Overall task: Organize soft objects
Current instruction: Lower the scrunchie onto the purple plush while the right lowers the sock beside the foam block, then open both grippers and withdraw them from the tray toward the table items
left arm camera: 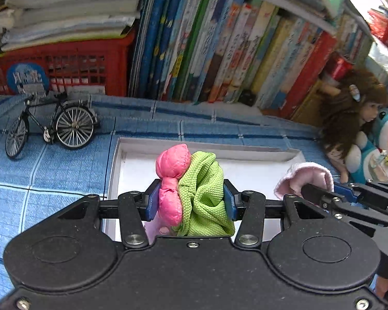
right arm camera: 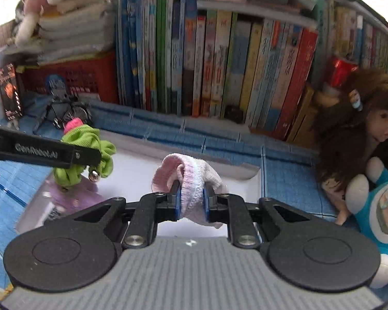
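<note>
Nearest the lens in the left wrist view, the left tongs (left arm camera: 191, 196) are pinching a green cloth (left arm camera: 207, 193) together with a pink puff (left arm camera: 172, 180) at the centre of the frame, the blue pads pressed into both from either side. Both look light and squashy: the green knit bunches into folds, and the shiny pink fabric may be slippery, so a hold across the bulk, as here, seems safer than one on a loose edge.

In the right wrist view, the right tongs (right arm camera: 191, 201) are closed on a pale pink sock (right arm camera: 191, 178) at centre frame, gripping its ribbed middle while the ends flop over each side (soft and limp, it will sag wherever it is not held).

Both bundles hang over a shallow white box (left arm camera: 245, 152) lying just beyond the tongs. A lilac item (right arm camera: 72, 196) lies in the box at the lower left of the right view; what it is cannot be told through the blur.

The box sits on a table covered by a blue checked cloth (left arm camera: 51, 160). On it, at the left, stands a small model bicycle (left arm camera: 54, 124). At the right edge a brown-haired doll (right arm camera: 362, 129) leans beside a blue plush (right arm camera: 382, 214).

Farthest back, a row of upright books (right arm camera: 219, 64) fills the upper frame, with a red basket (left arm camera: 64, 64) at the upper left under stacked folded cloths (left arm camera: 69, 7).
</note>
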A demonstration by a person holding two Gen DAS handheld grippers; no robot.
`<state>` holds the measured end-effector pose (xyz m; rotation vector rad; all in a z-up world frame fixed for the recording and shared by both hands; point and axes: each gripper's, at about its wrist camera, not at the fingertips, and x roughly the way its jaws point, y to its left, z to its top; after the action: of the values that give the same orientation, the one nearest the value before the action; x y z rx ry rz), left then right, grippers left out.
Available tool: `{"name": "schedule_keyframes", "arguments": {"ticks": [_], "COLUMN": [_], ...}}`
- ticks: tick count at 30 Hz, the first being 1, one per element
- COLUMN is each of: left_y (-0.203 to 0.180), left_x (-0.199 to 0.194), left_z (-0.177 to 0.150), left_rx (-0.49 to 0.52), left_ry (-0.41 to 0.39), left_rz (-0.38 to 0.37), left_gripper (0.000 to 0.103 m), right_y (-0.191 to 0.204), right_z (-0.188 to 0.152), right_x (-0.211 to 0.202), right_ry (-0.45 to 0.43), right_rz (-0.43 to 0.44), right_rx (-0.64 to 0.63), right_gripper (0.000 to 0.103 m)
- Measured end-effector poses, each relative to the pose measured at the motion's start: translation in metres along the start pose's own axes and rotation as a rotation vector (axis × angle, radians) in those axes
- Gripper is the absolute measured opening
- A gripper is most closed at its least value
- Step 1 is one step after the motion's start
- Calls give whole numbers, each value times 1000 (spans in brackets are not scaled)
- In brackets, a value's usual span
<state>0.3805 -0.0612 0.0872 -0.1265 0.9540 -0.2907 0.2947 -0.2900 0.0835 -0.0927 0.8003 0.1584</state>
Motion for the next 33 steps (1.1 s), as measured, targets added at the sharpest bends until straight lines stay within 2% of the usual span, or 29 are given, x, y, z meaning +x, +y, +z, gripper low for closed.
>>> {"name": "schedule_keyframes", "arguments": {"ticks": [10, 13, 14, 15, 16, 20, 24, 33], "left_y": [7, 8, 8, 8, 8, 9, 6, -9], "left_x": [19, 20, 20, 20, 20, 16, 4, -50], "left_z": [0, 0, 0, -1, -1, -2, -6, -18], "left_rx": [-6, -2, -2, -3, -4, -9, -12, 34], "left_ry": [27, 28, 29, 30, 32, 29, 18, -39], "left_rz": [19, 29, 30, 31, 32, 23, 7, -4], "left_gripper": [48, 50, 51, 53, 54, 60, 66, 73], "right_y": [-6, -8, -9, -10, -11, -15, -17, -11], "right_z": [-6, -6, -6, -7, -7, -9, -9, -8], "right_x": [29, 37, 39, 40, 40, 34, 20, -33], "right_ry": [80, 120, 126, 124, 121, 101, 67, -20], "right_rz": [22, 34, 37, 42, 45, 54, 61, 71], "right_rx": [44, 66, 75, 83, 93, 119, 117, 117], "right_gripper": [23, 26, 32, 43, 45, 48, 59, 67]}}
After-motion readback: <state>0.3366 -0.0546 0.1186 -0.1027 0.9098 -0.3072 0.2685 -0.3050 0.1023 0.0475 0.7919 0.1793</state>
